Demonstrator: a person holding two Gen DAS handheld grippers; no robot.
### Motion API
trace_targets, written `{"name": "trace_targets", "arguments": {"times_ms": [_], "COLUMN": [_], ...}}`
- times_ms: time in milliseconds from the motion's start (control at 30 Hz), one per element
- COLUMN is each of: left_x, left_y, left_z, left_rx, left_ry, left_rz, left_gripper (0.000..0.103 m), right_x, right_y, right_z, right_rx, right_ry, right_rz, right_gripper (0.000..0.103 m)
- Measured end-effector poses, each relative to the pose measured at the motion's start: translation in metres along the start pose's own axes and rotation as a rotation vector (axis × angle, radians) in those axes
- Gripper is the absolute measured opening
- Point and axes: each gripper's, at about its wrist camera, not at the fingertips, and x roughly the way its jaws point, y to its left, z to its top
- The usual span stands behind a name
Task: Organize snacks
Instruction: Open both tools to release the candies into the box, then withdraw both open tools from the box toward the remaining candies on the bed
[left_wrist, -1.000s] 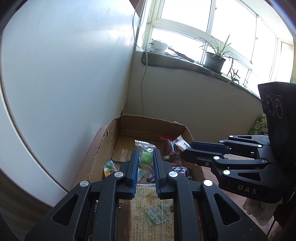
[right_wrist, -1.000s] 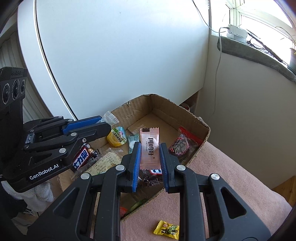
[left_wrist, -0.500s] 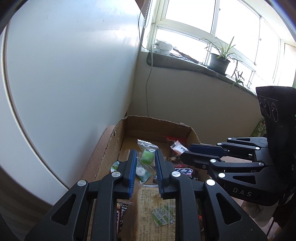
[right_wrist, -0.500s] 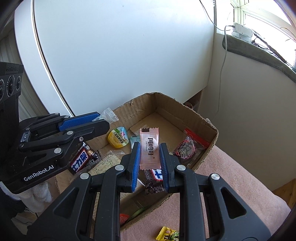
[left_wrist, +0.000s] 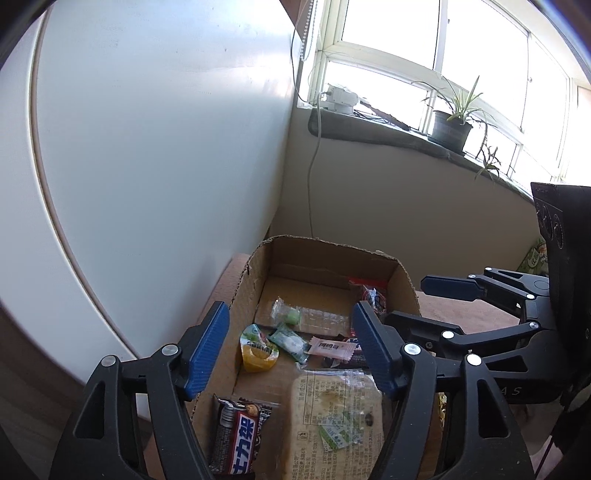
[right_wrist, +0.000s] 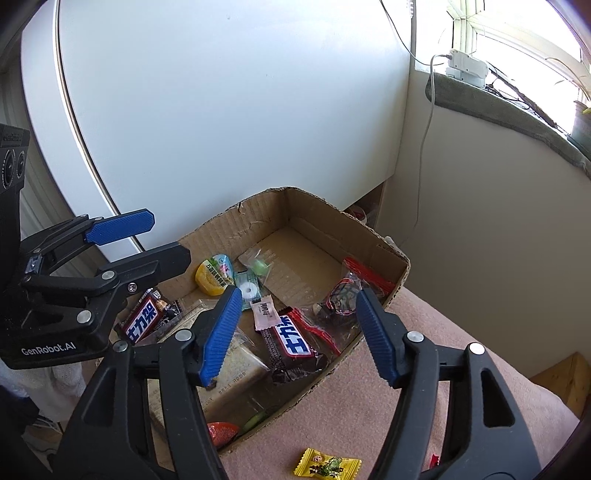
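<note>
A cardboard box (left_wrist: 332, 245) (right_wrist: 332, 210) holds several snacks. My left gripper (left_wrist: 290, 350) (right_wrist: 147, 240) hangs over its near end, jaws opening, nothing between the pads. A green candy in a clear wrapper (left_wrist: 291, 315) (right_wrist: 258, 266) lies loose on the box floor. My right gripper (right_wrist: 299, 334) (left_wrist: 424, 302) is over the box's right side, jaws also opening and empty. A pink wafer packet (right_wrist: 264, 314) (left_wrist: 332, 347) lies below it, partly on a dark chocolate bar (right_wrist: 291, 343).
Also in the box: a yellow jelly cup (left_wrist: 256, 350), a second chocolate bar (left_wrist: 240, 435), a cracker packet (left_wrist: 332, 417), a red-sealed bag (right_wrist: 347, 291). A yellow candy (right_wrist: 327, 467) lies on the pink cloth (right_wrist: 443, 332). A white panel stands behind the box.
Both grippers have gone from shut to open. The green candy left the left pads and the pink packet left the right pads; both now lie in the box.
</note>
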Motion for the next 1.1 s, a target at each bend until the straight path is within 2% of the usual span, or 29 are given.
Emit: {"name": "trace_targets", "arguments": {"times_ms": [33,100,200,633,867,1100], "left_x": [0.000,-0.002,-0.005,-0.024,-0.028,-0.031], "left_y": [0.000,-0.001,-0.004,-0.029,-0.053,-0.087], "left_z": [0.000,0.000,0.000,0.000,-0.005,-0.017], "left_rx": [-0.002,-0.003,0.006,0.021,0.040,0.075], "left_ry": [0.000,-0.003,-0.008,-0.029,-0.024,-0.008], "left_rz": [0.003,0.003,0.007,0.000,-0.043,-0.117], "left_gripper": [0.069,0.072,0.080,0.081,0.081,0.081], "right_x": [-0.001,-0.002,-0.009,-0.047,-0.075,-0.097], "right_y": [-0.001,-0.003,-0.006,-0.025,-0.048,-0.081], "right_z": [-0.001,-0.003,-0.005,-0.028,-0.046,-0.069], "right_rx": [0.001,0.004,0.005,0.007,0.036,0.097], "right_ry": [0.001,0.003,-0.006,-0.011,-0.017,-0.020], "right_rz": [-0.005,-0.011,-0.029,-0.113,-0.140,-0.157], "right_gripper": [0.068,0.080,0.080,0.081,0.081,0.081]}}
